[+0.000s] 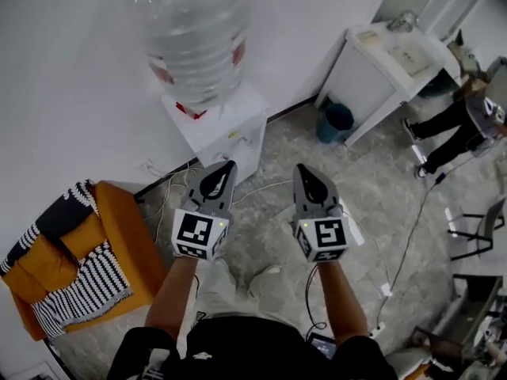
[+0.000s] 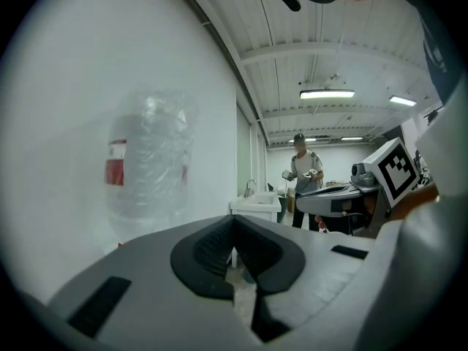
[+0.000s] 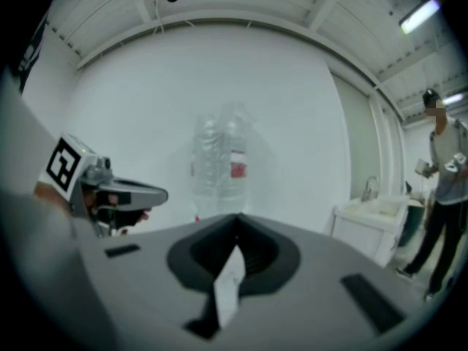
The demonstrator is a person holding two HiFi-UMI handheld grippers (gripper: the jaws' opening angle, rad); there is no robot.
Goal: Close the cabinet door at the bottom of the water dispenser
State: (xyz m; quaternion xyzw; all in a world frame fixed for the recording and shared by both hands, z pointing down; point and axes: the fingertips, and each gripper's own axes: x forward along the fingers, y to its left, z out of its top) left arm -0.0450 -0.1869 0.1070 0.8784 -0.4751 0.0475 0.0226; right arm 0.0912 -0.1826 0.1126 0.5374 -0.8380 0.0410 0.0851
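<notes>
The water dispenser [image 1: 226, 125] stands on the floor against the white wall, straight ahead of both grippers and a little to their left. The left gripper [image 1: 228, 166] and the right gripper [image 1: 302, 169] are held side by side, well above the floor, with their tips aimed at it. From the head view the left tips overlap the dispenser's lower front, where the cabinet door [image 1: 250, 158] is. The right tips sit just beside that corner, clear of it. In both gripper views the bottle fills the space ahead, so the grippers are at bottle height and well above the door.

The left gripper's [image 2: 234, 221] jaws are pressed together at the tips with nothing between them. The right gripper's [image 3: 235, 219] jaws are likewise fully closed and empty.

The dispenser is a white box. Its lower front looks flat and flush with the body, but the door's seam is too small to make out.

The large clear water bottle [image 1: 194, 38] is upended on top, ribbed, with a red label. How much water it holds is not clear. A small blue bin [image 1: 337, 122] stands on the floor by the near corner of a white sink cabinet [image 1: 380, 66], and its inside is too dark to read.
</notes>
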